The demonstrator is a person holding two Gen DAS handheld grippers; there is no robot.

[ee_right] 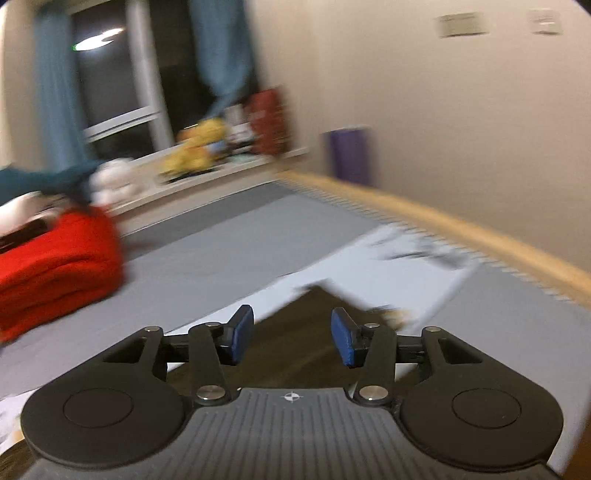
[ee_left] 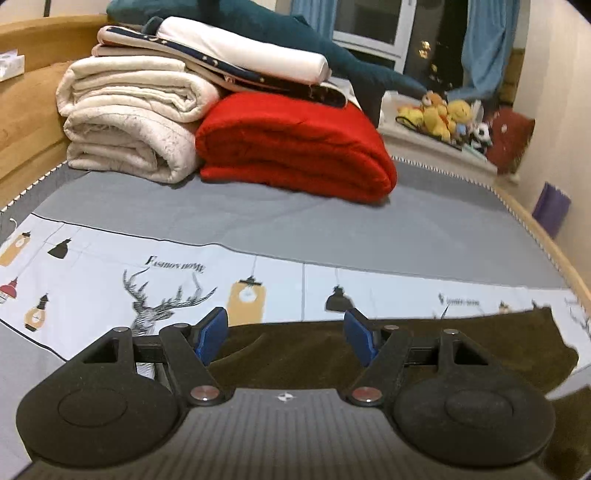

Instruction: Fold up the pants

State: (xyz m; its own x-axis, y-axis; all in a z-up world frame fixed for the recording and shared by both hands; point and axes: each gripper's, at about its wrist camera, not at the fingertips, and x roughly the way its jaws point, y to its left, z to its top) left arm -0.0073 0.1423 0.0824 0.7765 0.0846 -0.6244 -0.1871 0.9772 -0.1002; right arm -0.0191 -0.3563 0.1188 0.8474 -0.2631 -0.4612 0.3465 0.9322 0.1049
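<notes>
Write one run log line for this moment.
left gripper: open, over brown pants | right gripper: open, over pants | bed

Place: we take this for a home bedroom.
Bed [ee_left: 332,221]: wooden frame, grey sheet with printed deer.
Bedding: we see a folded red blanket [ee_left: 295,147] beside cream quilts [ee_left: 129,110].
Window sill: soft toys [ee_left: 443,114], blue curtains [ee_left: 487,44] above.

Dark window [ee_left: 373,22], blue curtains [ee_left: 487,40], wooden bed frame [ee_left: 26,44].
</notes>
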